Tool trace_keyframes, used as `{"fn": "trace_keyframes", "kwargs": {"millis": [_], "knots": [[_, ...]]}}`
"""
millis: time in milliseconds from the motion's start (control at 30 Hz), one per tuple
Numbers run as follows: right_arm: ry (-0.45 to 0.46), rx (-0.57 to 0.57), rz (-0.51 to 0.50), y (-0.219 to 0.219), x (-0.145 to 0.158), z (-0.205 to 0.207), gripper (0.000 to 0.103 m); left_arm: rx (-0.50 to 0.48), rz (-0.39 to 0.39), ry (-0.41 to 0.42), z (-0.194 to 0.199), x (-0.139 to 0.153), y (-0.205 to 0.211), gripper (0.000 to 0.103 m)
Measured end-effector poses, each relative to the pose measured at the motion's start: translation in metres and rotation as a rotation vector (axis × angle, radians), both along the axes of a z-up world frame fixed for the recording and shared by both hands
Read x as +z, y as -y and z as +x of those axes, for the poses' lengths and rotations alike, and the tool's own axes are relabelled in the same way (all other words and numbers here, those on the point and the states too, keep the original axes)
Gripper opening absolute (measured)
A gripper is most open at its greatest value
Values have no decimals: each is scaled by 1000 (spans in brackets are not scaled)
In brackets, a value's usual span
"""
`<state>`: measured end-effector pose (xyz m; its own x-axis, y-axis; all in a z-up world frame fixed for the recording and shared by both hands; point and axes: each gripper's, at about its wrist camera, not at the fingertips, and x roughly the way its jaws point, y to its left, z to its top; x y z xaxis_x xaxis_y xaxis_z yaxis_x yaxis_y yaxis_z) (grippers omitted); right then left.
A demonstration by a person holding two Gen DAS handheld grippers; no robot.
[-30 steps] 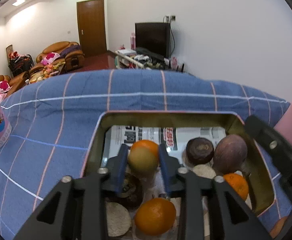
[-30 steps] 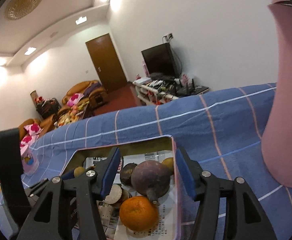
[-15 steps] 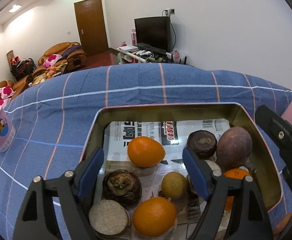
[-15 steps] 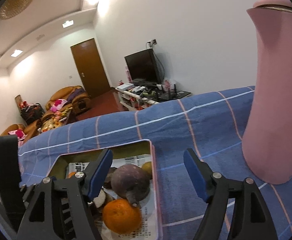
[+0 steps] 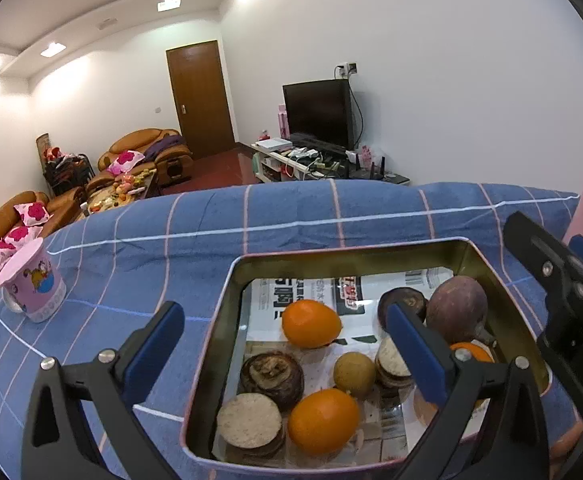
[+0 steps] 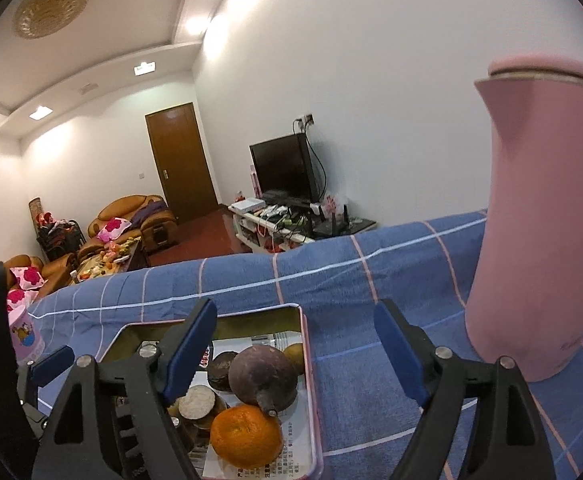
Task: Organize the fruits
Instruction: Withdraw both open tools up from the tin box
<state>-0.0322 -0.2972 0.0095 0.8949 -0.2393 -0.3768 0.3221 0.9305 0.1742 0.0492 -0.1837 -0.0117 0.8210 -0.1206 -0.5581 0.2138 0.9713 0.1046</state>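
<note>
Now that the left gripper [image 5: 285, 344] has let go of the small yellow-orange fruit it pinched a second ago, its blue-padded jaws stand wide apart and empty, lifted back above the shallow rectangular metal tin lined with newspaper [image 5: 227, 304]. That released oval orange fruit [image 5: 311, 323] lies on the newsprint at about 12 o'clock within the tin, with a dark brown round-topped fruit [image 5: 272, 374] and a smooth orange [image 5: 323, 420] nearer the camera toward 6 o'clock, and a small yellowish fruit [image 5: 354, 368] between them. The right gripper [image 6: 295, 350] has also drawn up and away; its jaws are spread wide and hold nothing, with a large purple-brown stemmed fruit [image 6: 262, 374] and a dimpled tangerine [image 6: 246, 436] below them at 7 o'clock. A tall pink jug [image 6: 547, 240] stands on the blue checked tabletop [image 6: 371, 280] at 3 o'clock. Every fruit in view sits inside the tin, so the sorting looks close to finished.
</note>
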Motion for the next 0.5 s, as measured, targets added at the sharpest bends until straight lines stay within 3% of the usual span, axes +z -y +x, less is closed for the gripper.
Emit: {"fn": "trace_keyframes", "kwargs": {"millis": [200, 500], "knots": [[7, 8, -85, -17, 5, -13, 82, 14, -22, 5, -9, 2, -19, 103], [58, 38, -180, -41, 11, -45, 83, 14, -39, 111, -48, 10, -38, 103]]}}
